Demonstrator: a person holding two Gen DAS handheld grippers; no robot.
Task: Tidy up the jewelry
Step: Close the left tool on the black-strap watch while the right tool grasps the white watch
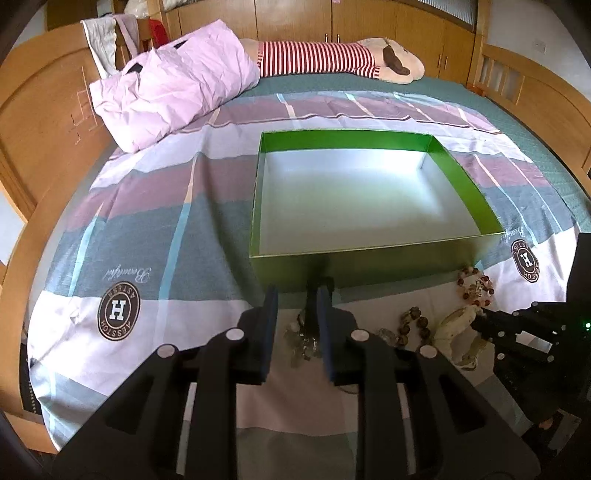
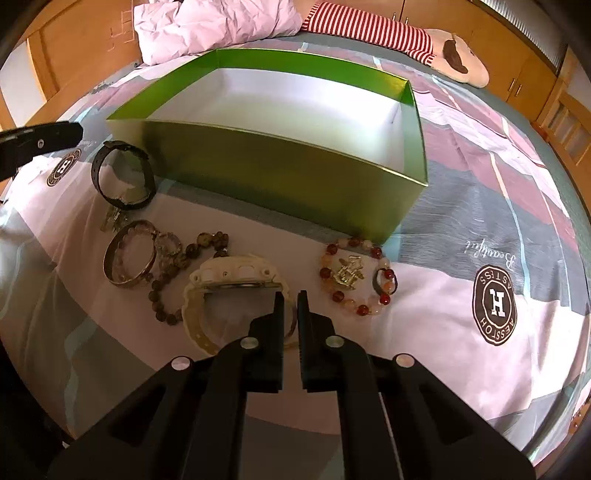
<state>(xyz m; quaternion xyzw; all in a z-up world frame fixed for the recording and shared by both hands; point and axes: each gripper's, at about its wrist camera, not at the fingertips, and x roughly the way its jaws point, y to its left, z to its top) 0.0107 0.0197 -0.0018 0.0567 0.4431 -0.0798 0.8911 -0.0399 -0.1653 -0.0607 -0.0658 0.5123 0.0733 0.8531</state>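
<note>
An open green box with a white inside stands on the bedspread. In front of it lie a black watch, a metal bangle, a brown bead bracelet, a white watch and a red-orange bead bracelet with a gold charm. My right gripper is shut on the white watch's strap. My left gripper hovers open over the left end of the row, with nothing between its pads. One of its fingers shows at the left edge of the right wrist view.
A pink pillow and a striped plush toy lie at the far side of the bed. Wooden bed ends rise on the left and right, and wardrobe doors stand behind. The box holds nothing.
</note>
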